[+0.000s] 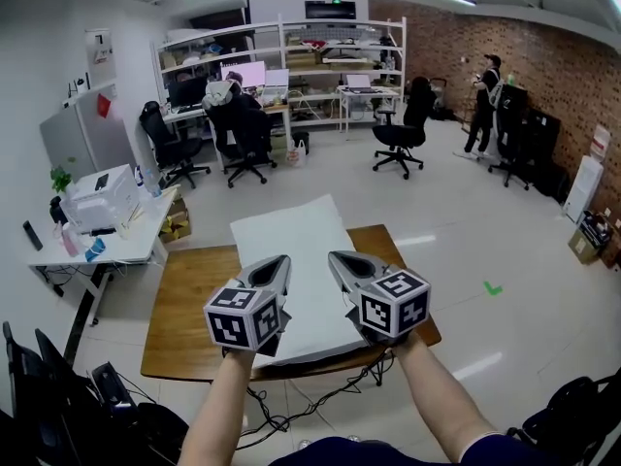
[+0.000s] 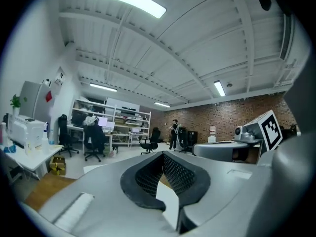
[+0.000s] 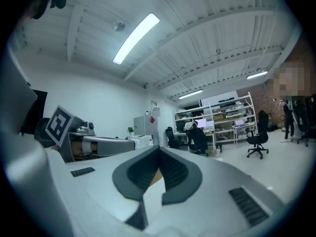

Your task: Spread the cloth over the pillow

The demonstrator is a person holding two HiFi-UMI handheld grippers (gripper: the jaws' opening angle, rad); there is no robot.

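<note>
A white cloth [image 1: 294, 246] stretches from both grippers out over the wooden table [image 1: 194, 299], its far end raised. My left gripper [image 1: 279, 262] and right gripper [image 1: 336, 258] are side by side at the cloth's near edge, each shut on it. A white strip of cloth [image 2: 168, 206] sits pinched between the left gripper's [image 2: 163, 155] jaws. The right gripper [image 3: 159, 149] pinches a like strip of cloth [image 3: 150, 206]. A thicker white edge [image 1: 320, 343] lies under the grippers; I cannot tell if it is the pillow.
A white desk [image 1: 126, 246] with a printer [image 1: 102, 197] stands to the left. Cables [image 1: 281, 416] hang below the table's near edge. Dark chairs [image 1: 58, 396] are at the near left. Office chairs, shelves and a standing person [image 1: 482, 105] are far back.
</note>
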